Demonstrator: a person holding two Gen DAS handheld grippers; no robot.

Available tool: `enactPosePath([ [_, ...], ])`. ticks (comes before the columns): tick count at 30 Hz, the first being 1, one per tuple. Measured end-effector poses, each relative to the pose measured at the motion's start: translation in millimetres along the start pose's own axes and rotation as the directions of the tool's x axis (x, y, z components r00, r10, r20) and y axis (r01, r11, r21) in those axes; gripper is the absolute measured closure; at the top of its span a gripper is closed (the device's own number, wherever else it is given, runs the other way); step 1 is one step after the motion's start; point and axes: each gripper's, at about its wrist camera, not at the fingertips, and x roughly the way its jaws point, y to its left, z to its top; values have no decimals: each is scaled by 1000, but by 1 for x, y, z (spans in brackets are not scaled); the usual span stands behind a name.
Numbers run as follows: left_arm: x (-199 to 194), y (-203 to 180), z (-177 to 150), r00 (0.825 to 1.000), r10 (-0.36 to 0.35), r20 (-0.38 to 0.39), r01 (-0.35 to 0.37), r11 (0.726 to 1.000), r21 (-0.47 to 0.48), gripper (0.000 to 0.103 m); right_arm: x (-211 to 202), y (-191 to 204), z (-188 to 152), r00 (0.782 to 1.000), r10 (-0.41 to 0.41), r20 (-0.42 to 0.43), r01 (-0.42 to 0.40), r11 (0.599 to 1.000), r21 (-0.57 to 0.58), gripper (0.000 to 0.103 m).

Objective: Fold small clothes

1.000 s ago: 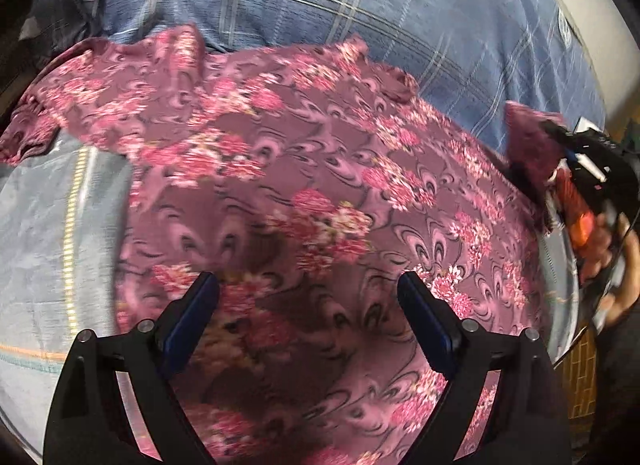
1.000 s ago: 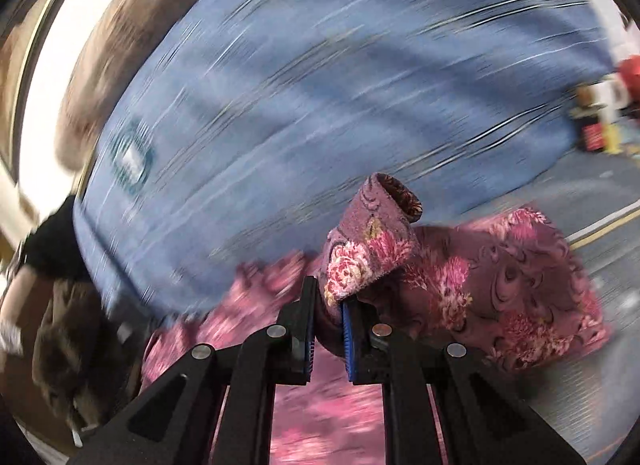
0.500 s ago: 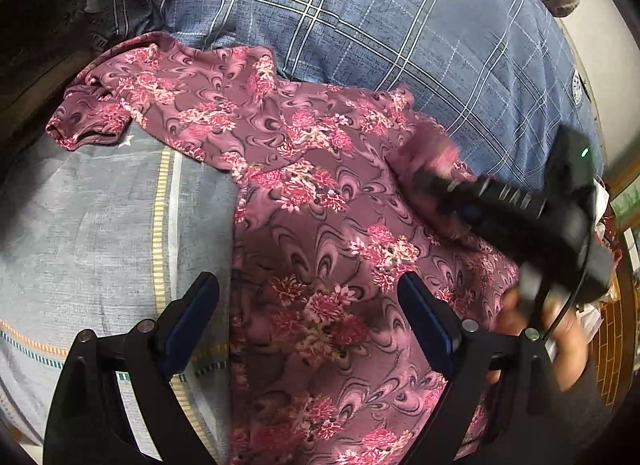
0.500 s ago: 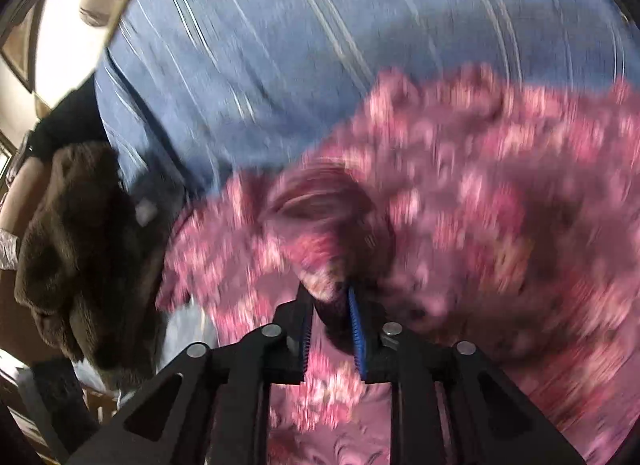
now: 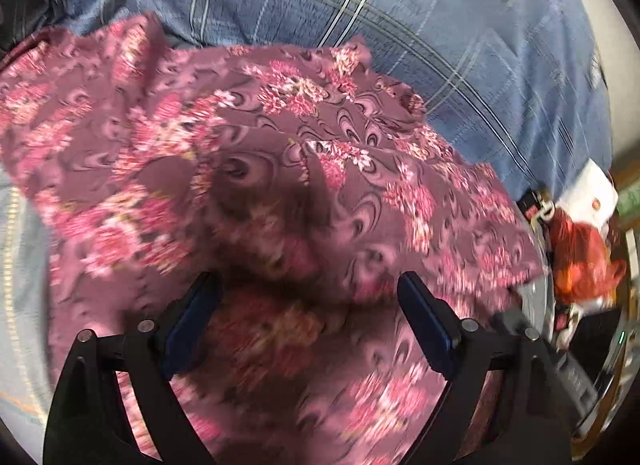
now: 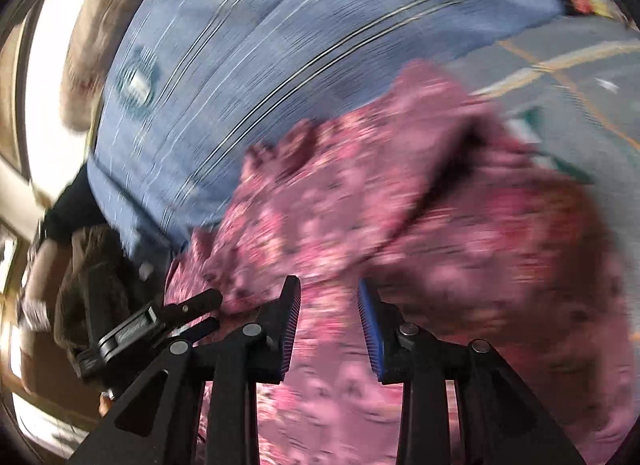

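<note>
A maroon garment with pink flowers (image 5: 280, 169) lies spread on the bed, part of it folded over itself; it also fills the right wrist view (image 6: 400, 225), blurred by motion. My left gripper (image 5: 308, 305) is open and empty, low over the garment's near part. My right gripper (image 6: 328, 317) is open with a moderate gap, just above the cloth, holding nothing. The left gripper's fingers (image 6: 188, 305) show at the lower left of the right wrist view.
A blue plaid cover (image 5: 400, 25) lies behind the garment. A grey striped sheet (image 5: 20, 265) is at the left. An orange-red bundle (image 5: 580, 257) and a white box (image 5: 592, 197) sit at the right edge. A dark brown furry thing (image 6: 92, 277) lies at left.
My right gripper has opened and let go of the garment's corner that it carried across. The cloth now lies folded over. My left gripper has dropped closer to the garment.
</note>
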Motion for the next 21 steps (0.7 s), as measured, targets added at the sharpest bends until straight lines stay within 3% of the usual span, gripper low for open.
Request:
enactPosePath([
  [1, 1, -1, 3, 1000, 9, 15, -9, 1000, -13, 40, -3, -8, 2, 1000, 2, 10, -3, 1000, 22, 71],
  [2, 1, -3, 5, 1000, 12, 18, -12, 1000, -13, 77, -8, -19, 3, 1000, 9, 24, -10, 998, 54, 71],
  [3, 1, -3, 9, 1000, 8, 9, -8, 1000, -17, 94, -11, -30, 6, 999, 20, 39, -24, 996, 92, 71],
  [8, -34, 9, 20, 993, 24, 113, -18, 998, -56, 97, -10, -65, 20, 983, 137, 122, -165, 950, 265, 56],
  [13, -47, 19, 21, 990, 58, 126, -51, 997, -55, 97, 1, -93, 41, 953, 211, 217, -288, 857, 428, 57],
  [14, -46, 20, 20, 991, 61, 120, -54, 997, -60, 97, 3, -96, 46, 958, 181, 223, -267, 847, 460, 64],
  [15, -46, 21, 20, 992, 58, 114, -50, 997, -66, 97, 3, -98, 51, 959, 167, 230, -260, 843, 472, 91],
  [16, -45, 22, 20, 993, 49, 107, -41, 997, -70, 97, 0, -96, 56, 959, 158, 236, -252, 855, 454, 99],
  [19, -35, 21, 16, 996, 38, 87, -33, 998, -61, 97, -19, -86, 66, 952, 80, 295, -188, 913, 363, 100],
  [21, -20, 19, 12, 997, 64, 51, -62, 997, -51, 95, -13, -90, 67, 967, -8, 254, -81, 938, 338, 100],
])
